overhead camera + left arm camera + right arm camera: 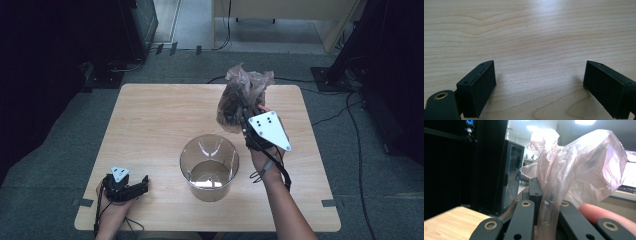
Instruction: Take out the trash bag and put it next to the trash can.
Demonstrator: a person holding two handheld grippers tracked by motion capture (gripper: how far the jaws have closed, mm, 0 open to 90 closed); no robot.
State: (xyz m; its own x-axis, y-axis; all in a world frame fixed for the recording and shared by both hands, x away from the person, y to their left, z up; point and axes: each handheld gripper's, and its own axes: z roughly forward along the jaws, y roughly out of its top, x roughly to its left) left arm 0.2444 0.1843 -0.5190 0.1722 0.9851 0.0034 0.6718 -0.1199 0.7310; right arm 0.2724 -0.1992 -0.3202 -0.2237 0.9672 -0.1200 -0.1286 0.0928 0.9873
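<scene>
1. High view showed us a light wooden table (150, 130) on a grey carpet floor, with a clear glass jar (209, 167) that stood upright near the front middle of the table.
2. We saw that the jar was open at the top, and we could look through its wall to the wood below.
3. Our right gripper (248, 107) was lifted above the table, behind the jar and a little to its right, and the grey three-cornered plate (270, 129) was on top of it.
4. We held with it a thin pinkish plastic bag (240, 97) with something dark inside; the bag hung off the table, and we could not tell what the dark content was.
5. In the right gripper view, the jaws were closed tight on the twisted neck of the bag (564, 182), and the loose top of the bag stood up above them.
6. One finger (599, 213) of our right hand lay beside the gripper's links at the lower right.
7. Our left gripper (142, 185) rested low at the front left corner of the table, well apart from the jar.
8. In the left gripper view, its two jaws stood wide apart over bare wood, and they held nothing.
</scene>
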